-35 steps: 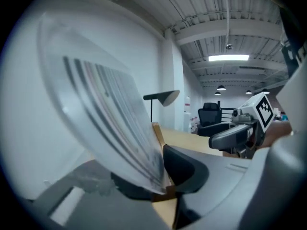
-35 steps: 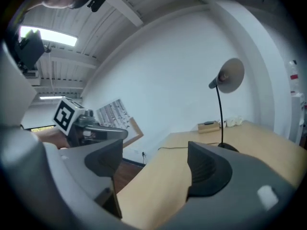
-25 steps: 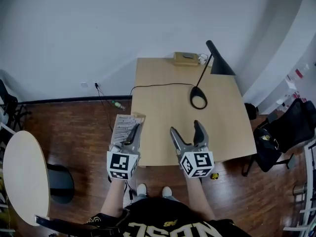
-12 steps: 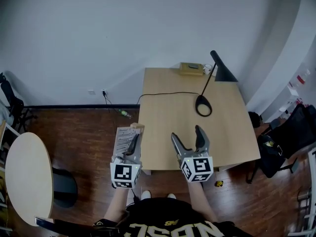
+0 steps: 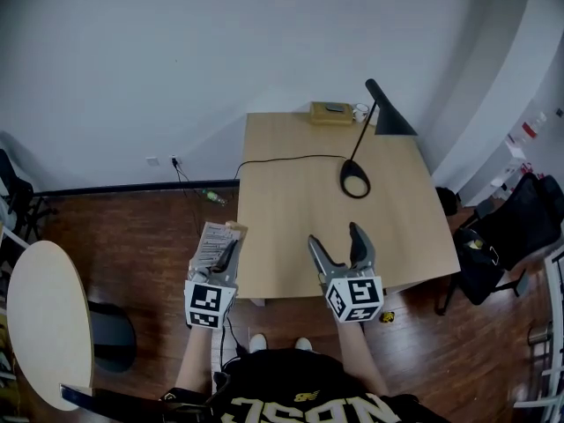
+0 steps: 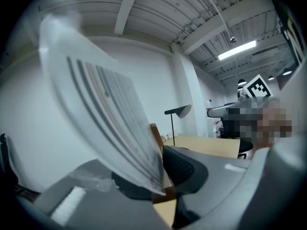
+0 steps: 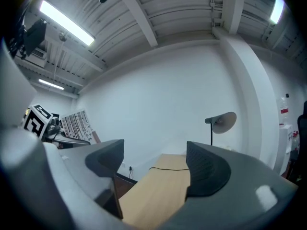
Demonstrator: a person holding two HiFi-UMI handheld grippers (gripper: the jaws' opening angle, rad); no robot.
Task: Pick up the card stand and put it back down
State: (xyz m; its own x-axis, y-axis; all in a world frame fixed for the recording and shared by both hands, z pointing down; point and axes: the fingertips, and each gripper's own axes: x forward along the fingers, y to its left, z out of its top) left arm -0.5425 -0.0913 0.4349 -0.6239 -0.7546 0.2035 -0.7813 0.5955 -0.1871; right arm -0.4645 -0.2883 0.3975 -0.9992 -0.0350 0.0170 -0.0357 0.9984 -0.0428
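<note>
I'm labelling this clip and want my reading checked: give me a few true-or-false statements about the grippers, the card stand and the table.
1. The left hand-held gripper is shut on the card stand. True.
2. A black lamp stands on the table. True.
3. The right hand-held gripper holds the lamp. False: its jaws have just been closing somewhat but stand apart, with nothing between them.
4. The card stand rests on the table. False: it is held in the air beyond the table's left edge.
</note>
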